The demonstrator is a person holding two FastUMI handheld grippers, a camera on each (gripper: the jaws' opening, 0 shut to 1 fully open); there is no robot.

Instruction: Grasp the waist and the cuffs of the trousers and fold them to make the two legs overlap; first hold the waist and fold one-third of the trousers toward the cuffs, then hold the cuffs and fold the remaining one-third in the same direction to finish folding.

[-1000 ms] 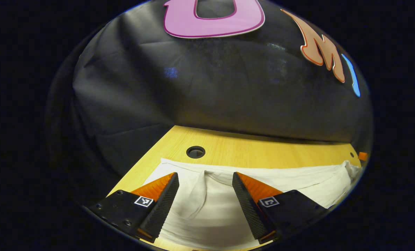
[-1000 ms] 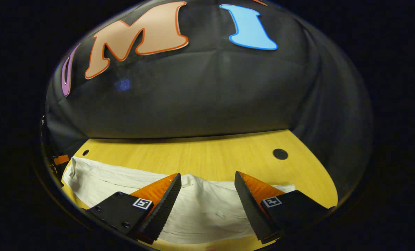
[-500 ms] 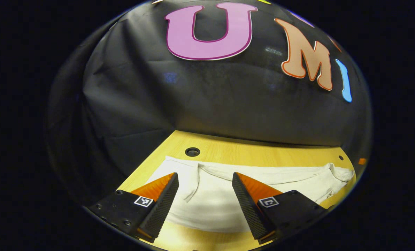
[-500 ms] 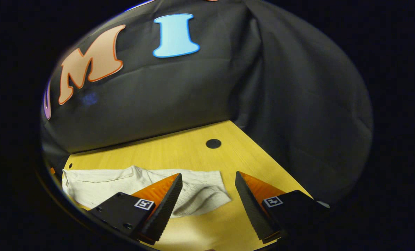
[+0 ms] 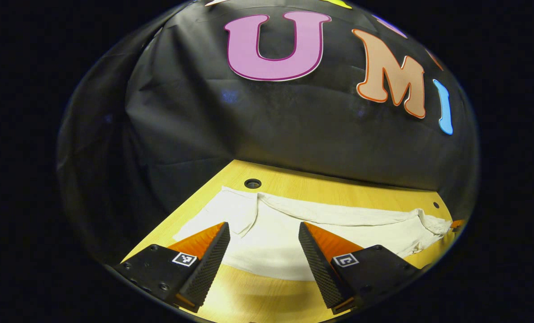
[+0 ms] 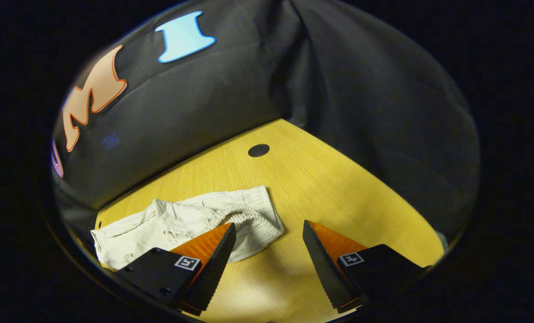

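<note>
White trousers point(image 5: 338, 229) lie stretched across the wooden table point(image 5: 338, 193), folded lengthwise. In the left gripper view one end lies at the left with a loose flap point(image 5: 244, 215). My left gripper point(image 5: 263, 224) hovers open just in front of that end, holding nothing. In the right gripper view the trousers point(image 6: 177, 224) are crumpled, and their elastic waist point(image 6: 253, 215) points toward me. My right gripper point(image 6: 268, 224) is open over bare table point(image 6: 338, 188), its left finger beside the waist, with nothing between the fingers.
A round cable hole point(image 5: 252, 183) sits in the table just behind the trousers' left end, and another hole point(image 6: 258, 150) lies beyond the waist. A small hole point(image 5: 436, 205) is near the far right. The black cloth wall closes the back and both sides.
Both grippers have drawn back from the trousers while staying open. The right gripper view has swung to the right, so the waist now lies left of its fingers.
</note>
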